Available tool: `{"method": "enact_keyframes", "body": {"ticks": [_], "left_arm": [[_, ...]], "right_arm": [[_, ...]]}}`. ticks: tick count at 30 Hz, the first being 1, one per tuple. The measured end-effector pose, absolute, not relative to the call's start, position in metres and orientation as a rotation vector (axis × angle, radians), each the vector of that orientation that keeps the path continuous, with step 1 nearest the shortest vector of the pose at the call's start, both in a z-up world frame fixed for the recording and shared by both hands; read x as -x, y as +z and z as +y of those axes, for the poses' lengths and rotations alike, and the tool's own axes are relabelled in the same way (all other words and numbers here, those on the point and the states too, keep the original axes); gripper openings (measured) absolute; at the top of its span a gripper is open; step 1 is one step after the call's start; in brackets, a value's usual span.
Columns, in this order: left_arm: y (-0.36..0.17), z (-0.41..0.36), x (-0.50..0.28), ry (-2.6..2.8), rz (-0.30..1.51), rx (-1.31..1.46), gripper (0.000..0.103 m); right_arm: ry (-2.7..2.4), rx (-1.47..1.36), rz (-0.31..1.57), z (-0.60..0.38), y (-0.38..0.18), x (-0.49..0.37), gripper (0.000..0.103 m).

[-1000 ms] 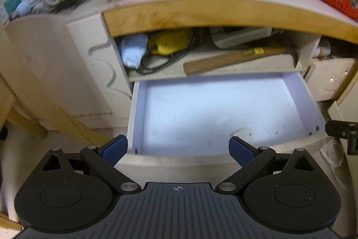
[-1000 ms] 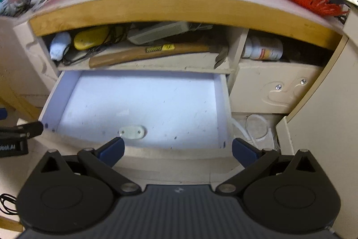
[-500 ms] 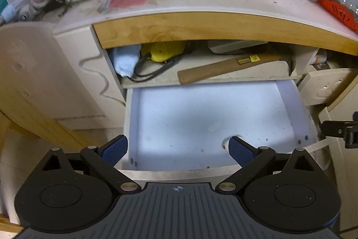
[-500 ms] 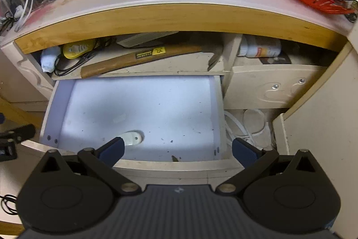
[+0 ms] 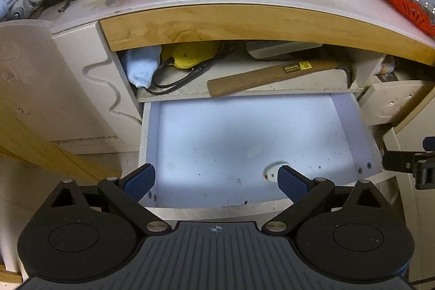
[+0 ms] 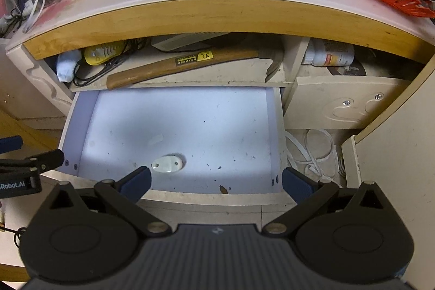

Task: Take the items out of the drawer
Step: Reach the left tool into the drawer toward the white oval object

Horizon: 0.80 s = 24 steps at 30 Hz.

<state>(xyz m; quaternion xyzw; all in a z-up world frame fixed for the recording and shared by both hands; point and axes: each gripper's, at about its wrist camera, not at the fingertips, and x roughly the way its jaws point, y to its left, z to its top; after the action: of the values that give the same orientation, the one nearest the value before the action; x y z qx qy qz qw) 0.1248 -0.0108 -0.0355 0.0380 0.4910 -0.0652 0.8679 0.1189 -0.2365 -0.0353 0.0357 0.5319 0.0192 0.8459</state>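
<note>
The pale wooden drawer with the white-lined floor (image 6: 174,132) is seen pulled well out beneath the open shelf, and more of its floor is exposed than a second ago, when its front rail sat closer under both cameras; both views have been lifted and tipped downward over the opening since then. The one item visible inside, a small white oval plastic piece with two tiny dots (image 6: 167,164), lies flat on the floor near the front rail, left of centre in the right wrist view and partly hidden behind a blue pad in the left wrist view (image 5: 270,172). The left gripper (image 5: 216,181) is held spread wide above the front rail, nothing between its pads. The right gripper (image 6: 216,181) is likewise held wide apart and empty. The wooden-handled hammer (image 6: 185,64) rests on the shelf above, outside the drawer. The opening step is judged finished; descent onto the oval piece is judged next.
</note>
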Motion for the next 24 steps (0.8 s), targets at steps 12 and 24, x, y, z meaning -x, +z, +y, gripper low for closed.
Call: {"method": "enact_keyframes", "body": {"ticks": [12,24], "left_arm": [[-0.053,-0.028,-0.14,-0.287,1.037,-0.199,0.099],[-0.078,-0.053,-0.157,-0.465,1.054,-0.331,0.099]], "right_arm": [[0.044,-0.07,1.117,-0.238,-0.036,-0.118,0.103],[0.045,-0.065,1.119,-0.24,-0.039,-0.12,0.103]]}}
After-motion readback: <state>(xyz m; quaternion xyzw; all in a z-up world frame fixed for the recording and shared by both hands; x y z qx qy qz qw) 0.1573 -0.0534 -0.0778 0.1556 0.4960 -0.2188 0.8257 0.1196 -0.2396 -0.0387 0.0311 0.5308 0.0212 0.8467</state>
